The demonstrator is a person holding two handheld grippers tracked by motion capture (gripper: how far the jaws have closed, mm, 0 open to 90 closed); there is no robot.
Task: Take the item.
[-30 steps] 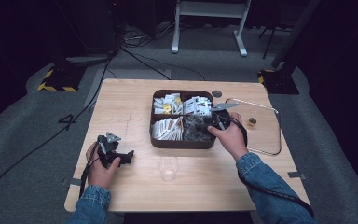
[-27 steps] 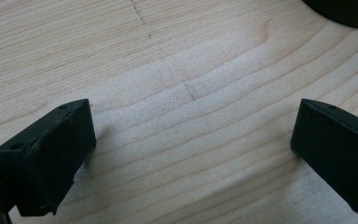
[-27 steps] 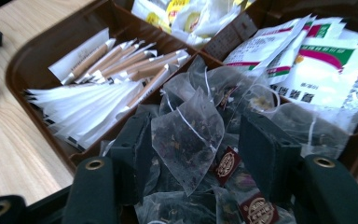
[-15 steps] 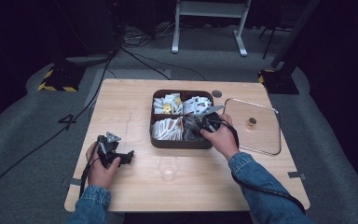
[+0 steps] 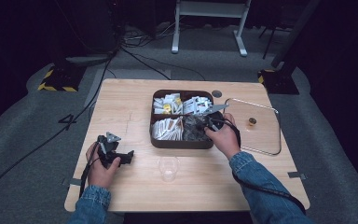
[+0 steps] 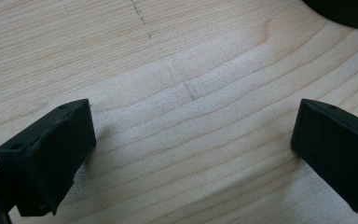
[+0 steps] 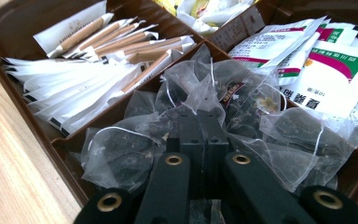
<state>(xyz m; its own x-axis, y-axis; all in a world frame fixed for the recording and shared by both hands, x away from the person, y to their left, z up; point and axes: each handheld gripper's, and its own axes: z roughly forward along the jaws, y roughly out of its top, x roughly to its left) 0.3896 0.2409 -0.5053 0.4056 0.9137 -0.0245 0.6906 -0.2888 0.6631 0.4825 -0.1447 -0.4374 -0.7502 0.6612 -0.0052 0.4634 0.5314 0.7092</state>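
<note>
right gripper view, jaws pinching tea bags (image 7: 200, 100)

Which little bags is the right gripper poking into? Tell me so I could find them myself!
Find the dark brown tray in the middle of the wooden table; it has four compartments. Look at the near right one, where the right gripper is shut among clear mesh tea bags. These are see-through with dark leaves and strings, unlike the paper sachets around them.
</note>
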